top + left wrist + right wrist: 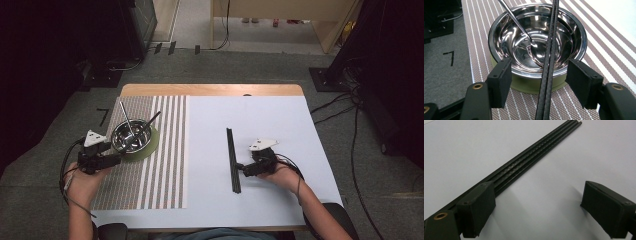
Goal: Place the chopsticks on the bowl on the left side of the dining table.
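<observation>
Counted items on the table.
One shiny steel bowl (132,136), one striped woven placemat (160,165), several black carbon rods (232,160), two handheld grippers.

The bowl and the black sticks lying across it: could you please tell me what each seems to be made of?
The bowl looks like polished steel: its inside mirrors the lights and the thin metal rod resting in it. The sticks look like carbon fibre or a woven composite, matte black, with a fine herringbone pattern along them; I cannot be sure which. The base under the bowl seems dull green plastic.

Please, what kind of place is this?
Probably a lab or workshop for recording demonstrations, not a home: cables trail over grey carpet, dark stands flank the table, and tape marks sit on the floor.
</observation>
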Action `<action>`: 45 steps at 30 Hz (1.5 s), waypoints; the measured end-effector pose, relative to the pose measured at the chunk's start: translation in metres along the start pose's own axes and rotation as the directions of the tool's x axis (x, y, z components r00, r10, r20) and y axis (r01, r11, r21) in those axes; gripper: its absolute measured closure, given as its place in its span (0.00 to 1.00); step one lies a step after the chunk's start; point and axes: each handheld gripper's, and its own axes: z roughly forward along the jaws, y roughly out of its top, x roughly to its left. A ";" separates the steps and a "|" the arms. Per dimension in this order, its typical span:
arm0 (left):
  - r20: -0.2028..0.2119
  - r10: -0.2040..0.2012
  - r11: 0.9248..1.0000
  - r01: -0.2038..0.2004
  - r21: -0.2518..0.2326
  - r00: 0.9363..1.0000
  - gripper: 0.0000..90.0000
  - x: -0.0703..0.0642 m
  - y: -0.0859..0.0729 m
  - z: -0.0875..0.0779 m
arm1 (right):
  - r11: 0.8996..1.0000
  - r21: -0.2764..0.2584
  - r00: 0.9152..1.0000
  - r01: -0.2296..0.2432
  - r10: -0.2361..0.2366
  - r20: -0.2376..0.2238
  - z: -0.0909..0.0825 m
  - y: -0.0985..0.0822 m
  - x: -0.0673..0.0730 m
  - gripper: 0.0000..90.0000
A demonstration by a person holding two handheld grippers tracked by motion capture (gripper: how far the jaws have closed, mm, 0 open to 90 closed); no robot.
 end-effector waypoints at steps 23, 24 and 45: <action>-0.001 -0.028 0.999 0.028 0.027 1.000 0.42 0.012 -0.014 0.001 | 1.000 0.001 1.000 -0.003 0.003 0.000 0.000 0.000 0.000 0.13; 0.000 -0.030 0.999 0.030 0.029 1.000 0.42 0.012 -0.015 0.001 | 1.000 -0.001 1.000 0.000 0.000 0.000 0.000 0.000 0.000 0.13; -0.046 -0.051 0.998 0.052 0.029 0.998 0.44 0.021 -0.019 0.002 | 1.000 -0.002 1.000 0.002 -0.002 0.000 0.000 0.000 0.000 0.13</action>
